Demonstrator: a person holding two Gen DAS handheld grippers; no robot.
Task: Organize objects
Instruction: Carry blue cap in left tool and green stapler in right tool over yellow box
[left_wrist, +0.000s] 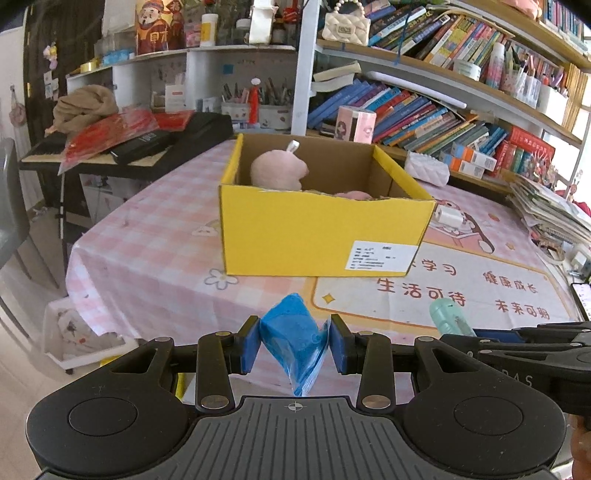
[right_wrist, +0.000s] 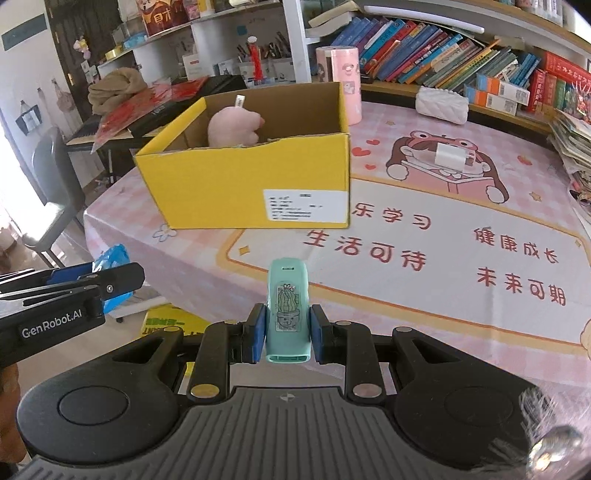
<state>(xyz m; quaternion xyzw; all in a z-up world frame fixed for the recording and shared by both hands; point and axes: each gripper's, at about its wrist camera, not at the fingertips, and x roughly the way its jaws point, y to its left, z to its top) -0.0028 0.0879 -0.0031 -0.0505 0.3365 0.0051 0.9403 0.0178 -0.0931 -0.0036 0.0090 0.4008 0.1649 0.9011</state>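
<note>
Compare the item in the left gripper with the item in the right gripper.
The blue plastic packet is crinkly and irregular; the mint-green gadget is rigid and smooth. The packet is plain blue; the gadget carries a cactus sticker. The packet fills wider-set jaws than the narrower gadget. Both are clamped between blue pads, facing the yellow box.

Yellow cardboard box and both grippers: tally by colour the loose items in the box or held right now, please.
Pink: 1, pink plush toy inside the yellow cardboard box
Blue: 1, crinkled blue plastic packet in left gripper
Mint green: 1, mint-green plastic gadget with cactus sticker in right gripper
Total: 3
</note>
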